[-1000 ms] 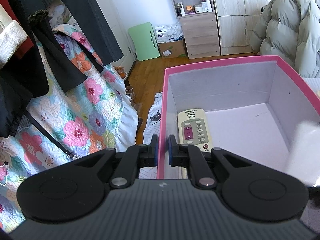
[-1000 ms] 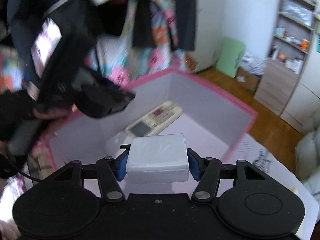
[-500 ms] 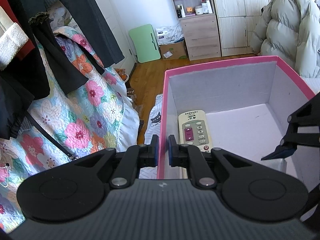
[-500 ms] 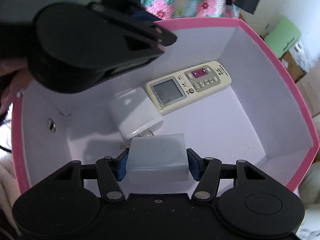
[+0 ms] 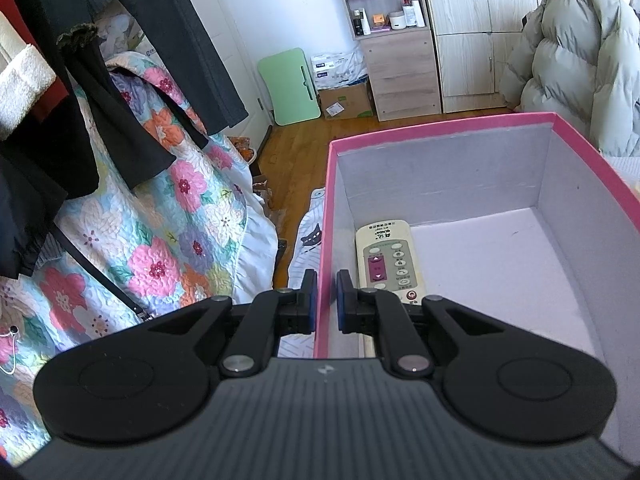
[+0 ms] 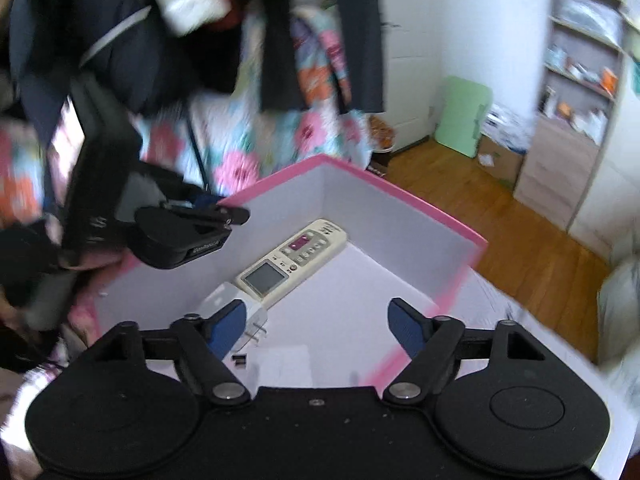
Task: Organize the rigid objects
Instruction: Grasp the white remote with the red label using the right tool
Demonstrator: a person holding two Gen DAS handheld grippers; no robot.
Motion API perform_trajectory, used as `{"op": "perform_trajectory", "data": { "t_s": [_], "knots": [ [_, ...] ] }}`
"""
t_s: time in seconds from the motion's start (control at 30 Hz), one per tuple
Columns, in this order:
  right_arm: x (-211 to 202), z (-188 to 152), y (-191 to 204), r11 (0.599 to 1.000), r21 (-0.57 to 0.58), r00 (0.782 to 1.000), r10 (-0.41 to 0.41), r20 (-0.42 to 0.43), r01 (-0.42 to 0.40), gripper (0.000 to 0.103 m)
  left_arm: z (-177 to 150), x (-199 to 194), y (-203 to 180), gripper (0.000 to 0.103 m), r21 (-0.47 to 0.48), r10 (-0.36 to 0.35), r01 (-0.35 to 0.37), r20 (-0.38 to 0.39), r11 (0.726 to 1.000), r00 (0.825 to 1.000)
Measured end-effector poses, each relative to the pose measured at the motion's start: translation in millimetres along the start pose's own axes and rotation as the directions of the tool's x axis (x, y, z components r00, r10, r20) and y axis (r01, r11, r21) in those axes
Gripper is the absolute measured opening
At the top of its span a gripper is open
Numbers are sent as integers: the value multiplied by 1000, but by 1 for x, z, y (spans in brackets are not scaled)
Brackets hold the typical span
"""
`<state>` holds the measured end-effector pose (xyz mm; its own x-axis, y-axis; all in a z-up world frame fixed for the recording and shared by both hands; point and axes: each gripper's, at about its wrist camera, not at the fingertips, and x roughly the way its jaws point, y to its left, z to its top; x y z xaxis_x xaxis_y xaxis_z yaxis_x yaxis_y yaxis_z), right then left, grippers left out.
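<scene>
Left wrist view has my left claw clamped on the near wall of the pink-rimmed box, one blue pad outside the wall and the other inside, pressed against it. Down on the pale floor of the box, a cream remote control lies flat along that same wall, its buttons facing up and its red power button just ahead of my inner finger. Beyond the box I can see the wooden floor, a floral quilt draped beneath dark hanging clothes, a green folding board leaning on the wall, and a puffy grey jacket at the far right.

Right wrist view, which is blurred, shows my right claw with its jaws opening wide and nothing pressed between the pads. It hangs over the box's near corner. A white charger plug lies on the box floor with its metal prongs pointing toward me; my left-hand pad sits in front of it, so I cannot tell if the two touch. The plug lies just beside the screen end of the remote control. A second pale block shows low between my fingers, too smeared to identify. Across the box, my left claw grips the wall's pink rim.
</scene>
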<state>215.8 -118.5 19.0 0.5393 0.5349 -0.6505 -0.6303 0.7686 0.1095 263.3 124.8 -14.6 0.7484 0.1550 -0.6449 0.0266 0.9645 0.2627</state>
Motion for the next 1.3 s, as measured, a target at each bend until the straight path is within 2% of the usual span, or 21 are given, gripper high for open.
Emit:
{"op": "perform_trajectory", "data": {
  "t_s": [0.13,0.2,0.27,0.43,0.6,0.7,0.8,0.87,1.0,1.1,1.23,1.3],
  "knots": [
    [-35,-40,-28,986,163,999,-37,-16,39,84,0,0,-1,9,10,7,-7,0,1000,1000],
    [-47,-64,-41,963,254,996,-75,-54,87,84,0,0,-1,9,17,13,-13,0,1000,1000],
    [-54,-87,-53,925,357,990,-99,-101,129,84,0,0,-1,9,13,11,-11,0,1000,1000],
    [-67,-142,-69,780,596,979,-98,-181,189,84,0,0,-1,9,12,10,-10,0,1000,1000],
    [-61,-179,-75,665,714,968,-59,-242,219,84,0,0,-1,9,12,10,-10,0,1000,1000],
    [-61,-191,-74,655,726,969,-45,-242,211,84,0,0,-2,9,17,13,-13,1,1000,1000],
    [-55,-196,-79,622,746,964,-56,-260,238,86,0,0,-2,9,14,12,-12,1,1000,1000],
    [-50,-196,-83,614,739,954,-87,-286,277,87,0,0,-2,9,16,12,-12,1,1000,1000],
    [-38,-187,-83,640,696,944,-172,-282,325,87,1,1,-2,9,25,16,-16,0,1000,1000],
    [-24,-175,-82,681,618,919,-250,-306,392,87,1,1,-3,9,24,16,-16,1,1000,1000],
    [2,-160,-72,759,452,880,-361,-308,469,88,1,2,-4,9,24,16,-16,2,1000,1000],
    [12,-155,-71,768,378,853,-426,-302,518,88,0,2,-6,9,31,19,-19,2,999,1000]
  ]
}}
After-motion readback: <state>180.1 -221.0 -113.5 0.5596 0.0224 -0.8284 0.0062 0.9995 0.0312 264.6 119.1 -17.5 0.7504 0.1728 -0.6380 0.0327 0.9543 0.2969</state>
